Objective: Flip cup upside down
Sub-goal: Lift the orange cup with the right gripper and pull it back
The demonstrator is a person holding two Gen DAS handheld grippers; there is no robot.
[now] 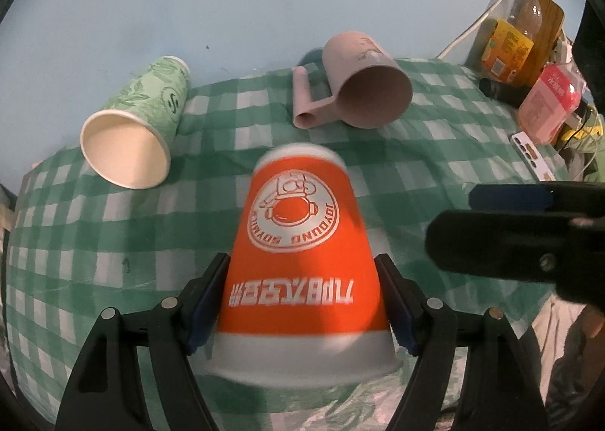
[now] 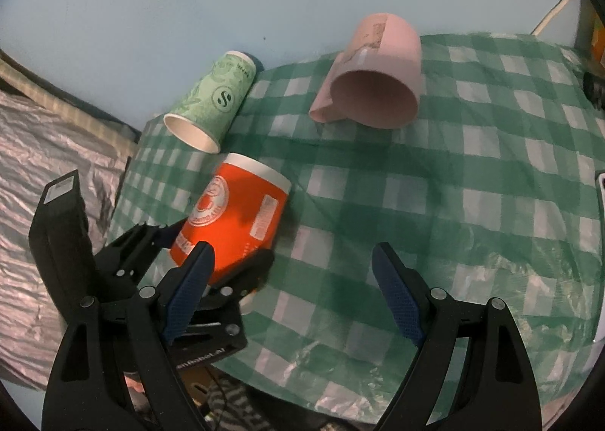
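Observation:
An orange paper cup with a white logo is held upside down, base away from me and wide rim nearest, between the pads of my left gripper, which is shut on it above the checked cloth. In the right wrist view the same orange cup shows tilted in the left gripper. My right gripper is open and empty over the cloth to the cup's right. It shows as a dark shape at the right of the left wrist view.
A green paper cup lies on its side at the back left, also in the right wrist view. A pink handled mug lies on its side behind. Bottles and packets crowd the far right. The table's edge drops at left.

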